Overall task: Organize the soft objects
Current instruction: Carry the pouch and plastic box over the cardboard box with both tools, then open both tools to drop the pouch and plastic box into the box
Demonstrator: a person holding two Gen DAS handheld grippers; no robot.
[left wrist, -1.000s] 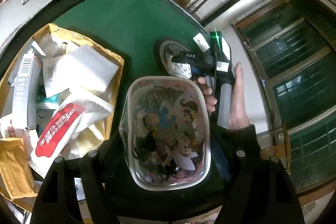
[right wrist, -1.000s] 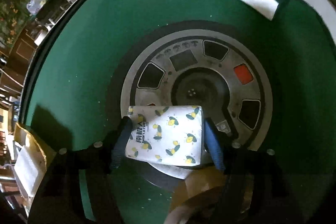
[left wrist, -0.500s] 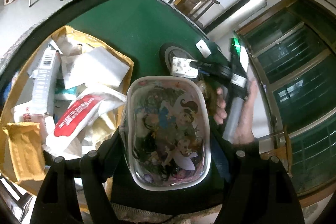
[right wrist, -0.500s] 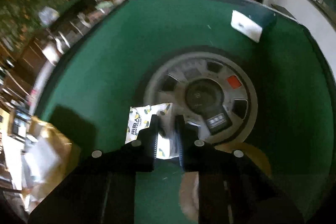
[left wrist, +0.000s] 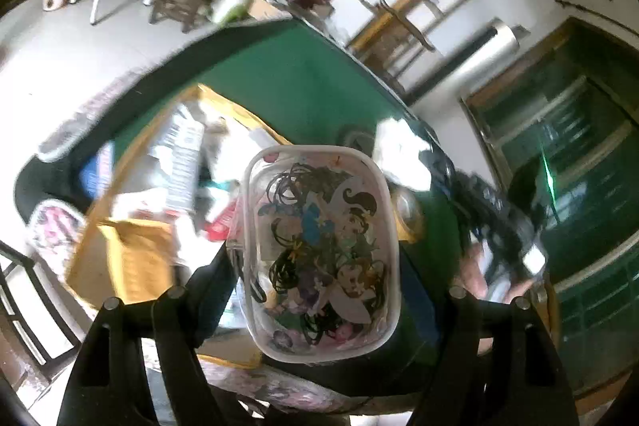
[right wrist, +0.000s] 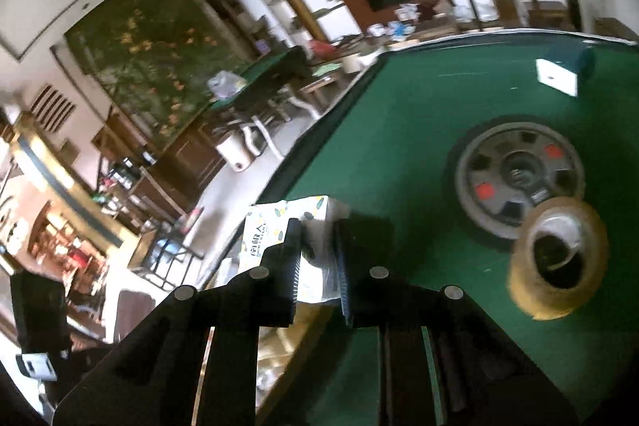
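My left gripper [left wrist: 319,266] is shut on a clear cartoon-print pouch [left wrist: 321,254] and holds it above the green table, beside a yellow box [left wrist: 131,258] full of soft packages. My right gripper [right wrist: 317,246] is shut on a white tissue pack with lemon print [right wrist: 279,230], lifted off the table and squeezed thin between the fingers. In the left wrist view the right gripper [left wrist: 499,230] and the tissue pack [left wrist: 399,154] show blurred at the right.
A grey round hub [right wrist: 519,178] sits in the middle of the green table [right wrist: 419,106]. A brown tape roll [right wrist: 559,266] lies next to it. A white card [right wrist: 557,76] lies at the far edge. Chairs and furniture stand beyond the table.
My right gripper closed on the tissue pack, lifted it off the hub and swung left toward the table edge. My left gripper with the pouch rose and tilted back.
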